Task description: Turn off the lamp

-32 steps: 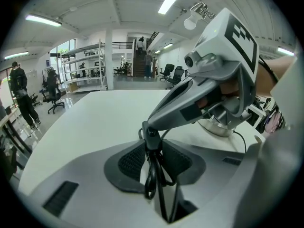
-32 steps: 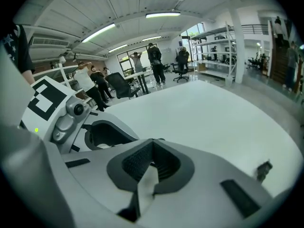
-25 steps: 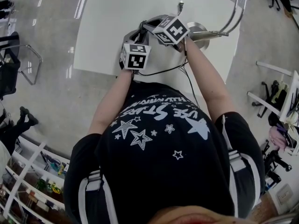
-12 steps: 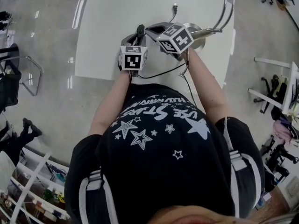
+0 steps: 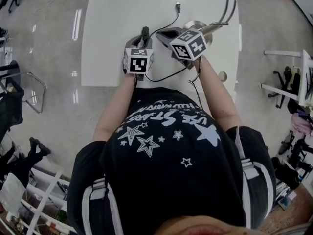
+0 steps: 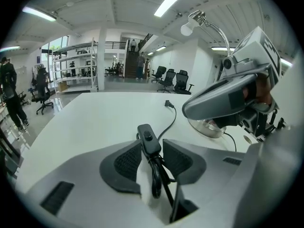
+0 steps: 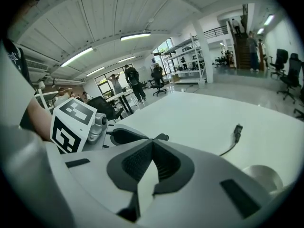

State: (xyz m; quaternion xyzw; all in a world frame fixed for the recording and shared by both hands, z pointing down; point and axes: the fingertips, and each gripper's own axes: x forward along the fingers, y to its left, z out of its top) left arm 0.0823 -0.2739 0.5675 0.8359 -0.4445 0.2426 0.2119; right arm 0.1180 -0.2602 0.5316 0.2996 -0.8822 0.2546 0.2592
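Observation:
A black inline switch [image 6: 148, 139] on the lamp's black cord stands upright between the pads of my left gripper [image 6: 151, 148], which is shut on it. In the head view that switch [image 5: 145, 33] pokes out past the left gripper [image 5: 143, 40]. My right gripper [image 7: 153, 144] is shut with nothing between its pads. It hovers just right of the switch, its tips [image 5: 165, 33] a little apart from it. The lamp's round metal base [image 5: 195, 25] sits on the white table [image 5: 112, 28]. Its bent arm [image 5: 226, 6] rises to a white head [image 6: 188, 27]; whether it is lit I cannot tell.
The cord's loose plug [image 5: 177, 6] lies further out on the table. A small round disc [image 5: 222, 76] rests near the table's right edge. Office chairs [image 5: 10, 89] and racks stand on the floor around the table; people stand far off.
The right gripper has lifted and rolled, drawing slightly to the right of the switch. The left gripper has kept its grip on the switch and barely moved.

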